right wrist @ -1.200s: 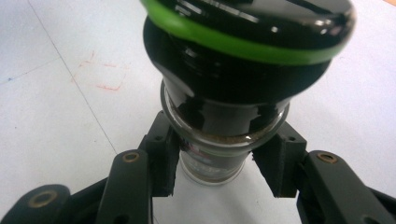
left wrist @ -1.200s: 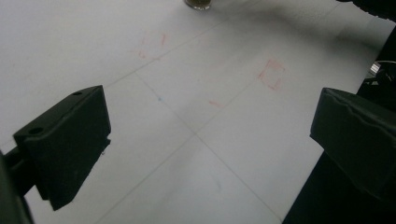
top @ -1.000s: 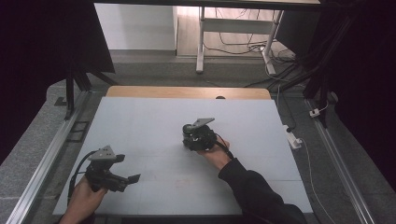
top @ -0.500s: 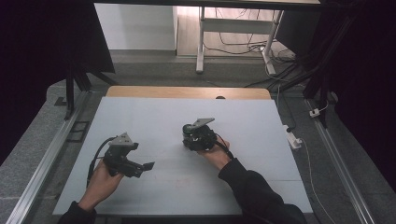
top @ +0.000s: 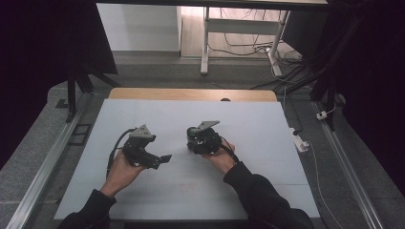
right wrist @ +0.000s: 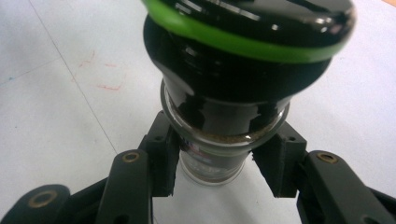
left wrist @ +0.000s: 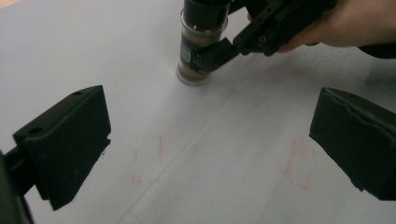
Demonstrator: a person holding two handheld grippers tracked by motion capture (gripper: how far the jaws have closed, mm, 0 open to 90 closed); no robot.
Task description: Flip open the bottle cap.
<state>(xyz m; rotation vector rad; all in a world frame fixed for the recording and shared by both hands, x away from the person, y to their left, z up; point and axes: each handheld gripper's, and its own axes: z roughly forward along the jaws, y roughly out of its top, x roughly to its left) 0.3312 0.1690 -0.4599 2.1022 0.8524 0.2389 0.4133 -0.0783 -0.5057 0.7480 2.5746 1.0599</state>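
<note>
Right gripper is clamped on a small glass jar, its pads pressing both sides of the glass just below the black cap with a green ring. The jar stands upright on the white tabletop, near the middle. Contents look like a brown powder, hard to confirm. Left gripper hovers just beside it, jaws wide apart and holding nothing, pointed toward the jar.
</note>
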